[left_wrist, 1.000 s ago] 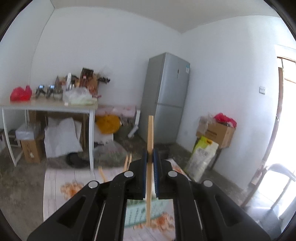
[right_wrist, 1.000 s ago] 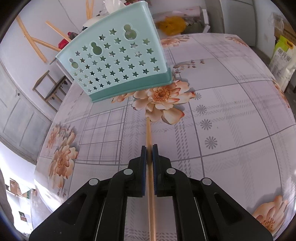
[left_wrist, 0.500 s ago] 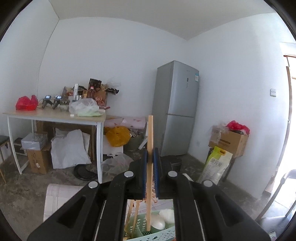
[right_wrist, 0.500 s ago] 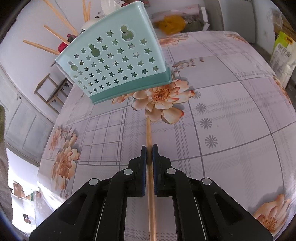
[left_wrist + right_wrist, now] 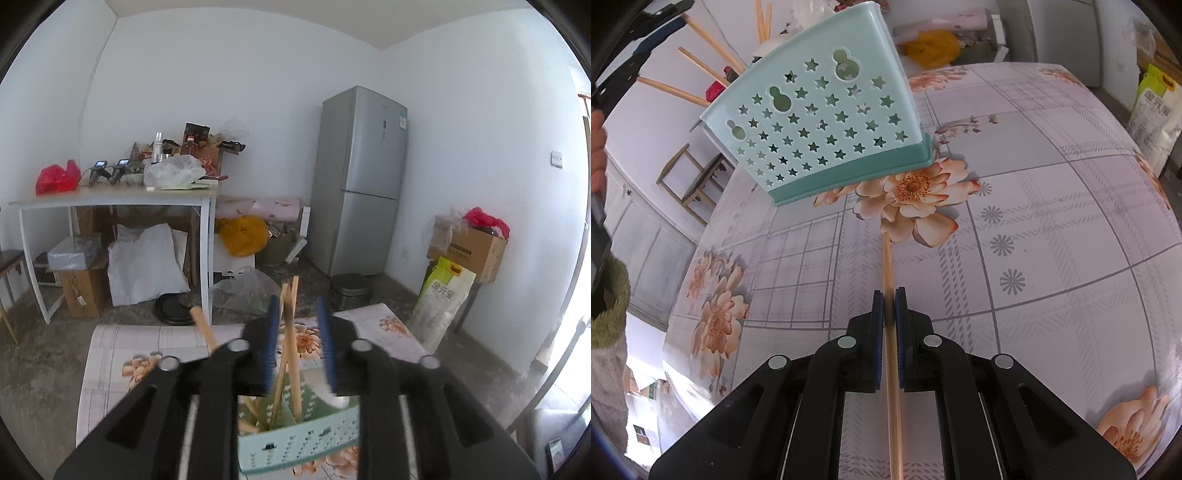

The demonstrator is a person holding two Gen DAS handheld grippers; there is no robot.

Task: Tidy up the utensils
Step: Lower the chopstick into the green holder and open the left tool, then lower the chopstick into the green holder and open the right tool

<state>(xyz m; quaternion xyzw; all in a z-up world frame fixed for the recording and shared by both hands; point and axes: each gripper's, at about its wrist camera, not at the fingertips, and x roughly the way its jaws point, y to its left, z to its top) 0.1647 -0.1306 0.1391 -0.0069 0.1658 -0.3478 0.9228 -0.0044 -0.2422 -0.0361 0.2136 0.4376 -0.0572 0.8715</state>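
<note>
My left gripper (image 5: 298,301) hovers just above the teal star-punched holder (image 5: 295,443), and its jaws are opening. A wooden chopstick (image 5: 291,332) stands loose between the blue pads, leaning in the holder with several other chopsticks and a white spoon (image 5: 325,387). In the right wrist view the holder (image 5: 820,129) stands on the floral tablecloth (image 5: 1034,221), with chopsticks (image 5: 713,48) poking out of its top. My right gripper (image 5: 889,295) is shut on one chopstick (image 5: 886,266) that lies flat on the cloth and points at the holder's base.
A person's hand and green-cuffed sleeve (image 5: 605,295) fill the left edge of the right wrist view. Beyond the table are a grey fridge (image 5: 362,184), a cluttered white desk (image 5: 110,199), a cardboard box (image 5: 469,251), a rice bag (image 5: 443,299) and a wooden stool (image 5: 690,177).
My left gripper came down over the holder and its jaws parted, letting go of the chopstick, which now stands in the holder. The right gripper and its chopstick have not moved.
</note>
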